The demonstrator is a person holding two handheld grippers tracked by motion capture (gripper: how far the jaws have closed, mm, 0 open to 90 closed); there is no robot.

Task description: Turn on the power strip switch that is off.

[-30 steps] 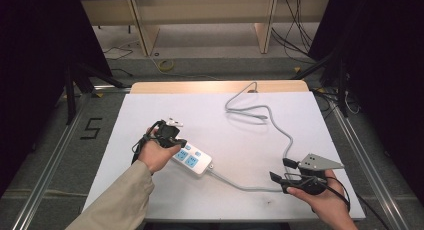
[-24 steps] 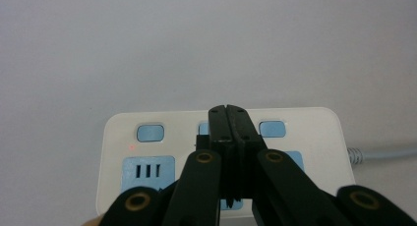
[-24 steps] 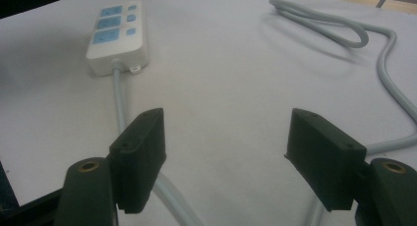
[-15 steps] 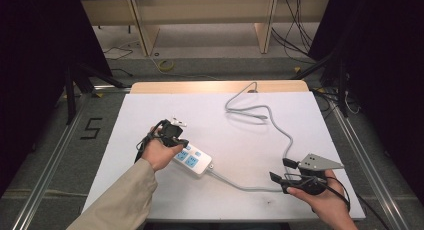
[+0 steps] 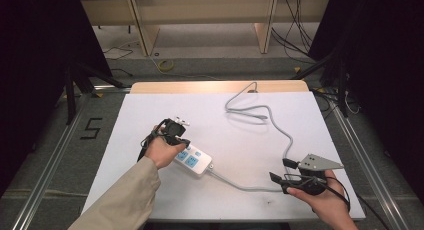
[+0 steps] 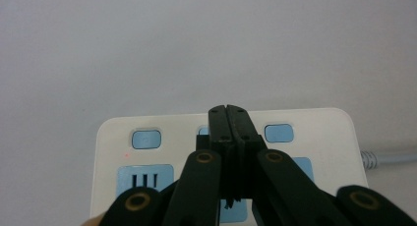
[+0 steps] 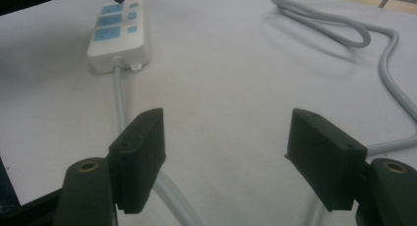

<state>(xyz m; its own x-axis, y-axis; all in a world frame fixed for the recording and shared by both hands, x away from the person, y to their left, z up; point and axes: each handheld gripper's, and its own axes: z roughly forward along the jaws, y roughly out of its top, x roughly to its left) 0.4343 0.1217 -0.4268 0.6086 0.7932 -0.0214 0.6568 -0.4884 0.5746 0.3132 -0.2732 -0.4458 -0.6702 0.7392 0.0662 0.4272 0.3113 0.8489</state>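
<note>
White table (image 5: 150, 110) lies mostly bare, with wide room at upper left and centre. The grey cable (image 5: 280, 127) snakes from top centre down the right. The power strip (image 5: 194, 160) sits lower left of centre, long axis upper-left to lower-right. Left gripper (image 6: 229, 113), jaws pressed together, tips over its middle button. Right gripper (image 7: 226, 152) gapes wide astride the cable, gripping nothing.

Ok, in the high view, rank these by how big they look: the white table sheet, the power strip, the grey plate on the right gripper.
1. white table sheet, by far the largest.
2. and 3. power strip and grey plate: they look about alike; the left hand covers part of the strip, so I won't rank them.
</note>
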